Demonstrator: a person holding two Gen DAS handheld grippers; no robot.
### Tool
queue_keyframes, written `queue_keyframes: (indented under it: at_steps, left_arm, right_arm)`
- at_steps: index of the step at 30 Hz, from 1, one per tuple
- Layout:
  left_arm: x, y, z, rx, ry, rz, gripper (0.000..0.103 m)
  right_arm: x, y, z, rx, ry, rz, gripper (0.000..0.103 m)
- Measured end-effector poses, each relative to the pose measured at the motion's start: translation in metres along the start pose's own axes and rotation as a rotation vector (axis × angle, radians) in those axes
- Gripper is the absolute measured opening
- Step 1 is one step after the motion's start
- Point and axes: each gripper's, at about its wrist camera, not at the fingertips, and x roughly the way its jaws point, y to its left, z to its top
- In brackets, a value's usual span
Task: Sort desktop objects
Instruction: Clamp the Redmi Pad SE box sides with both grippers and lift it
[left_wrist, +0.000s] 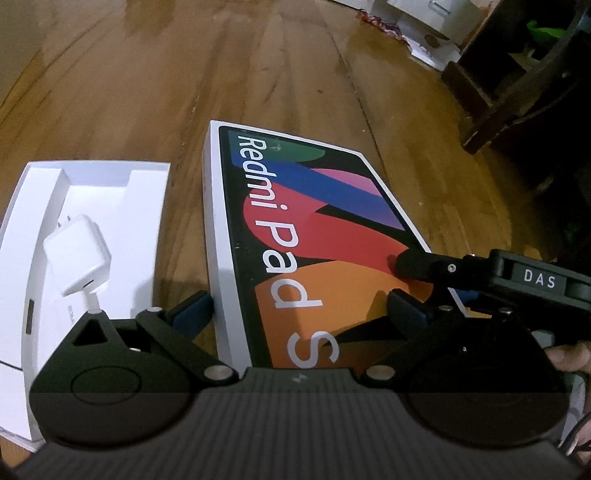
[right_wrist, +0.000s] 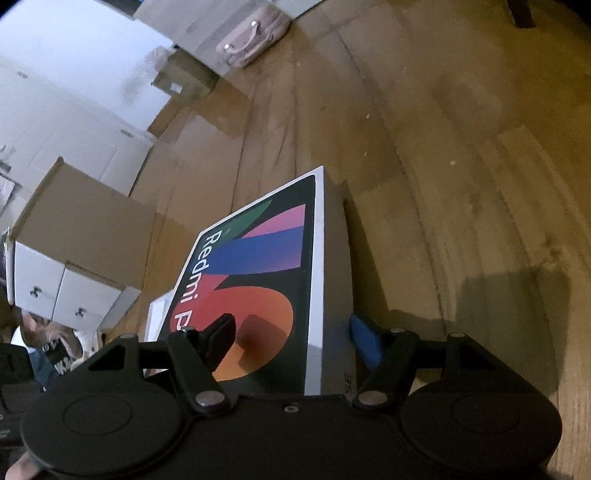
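The colourful Redmi Pad box lid (left_wrist: 314, 229) (right_wrist: 258, 266) rests on a wooden surface. Left of it lies the open white box tray (left_wrist: 147, 221) (right_wrist: 159, 314) with a white charger (left_wrist: 77, 254) inside. My left gripper (left_wrist: 299, 308) hovers open over the lid's near end, with one finger outside the lid's left edge and the other above its orange print. My right gripper (left_wrist: 432, 284) (right_wrist: 291, 339) is shut on the lid's right edge: the black finger presses on the printed top and the blue pad sits against the grey side.
Dark furniture (left_wrist: 517, 92) stands at the far right, with white cardboard (left_wrist: 424, 37) behind it. The right wrist view shows a large cardboard box (right_wrist: 85, 221), a brown carton (right_wrist: 184, 77) and a pink bag (right_wrist: 255, 37) farther off. Bare wood lies right of the lid.
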Motion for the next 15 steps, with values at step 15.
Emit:
queue_keyframes:
  at_steps: [15]
  left_arm:
    - [-0.011,0.001,0.002,0.011,-0.035,0.031,0.101]
  right_arm:
    - [0.000,0.002,-0.003,-0.029,0.020,0.062,0.074]
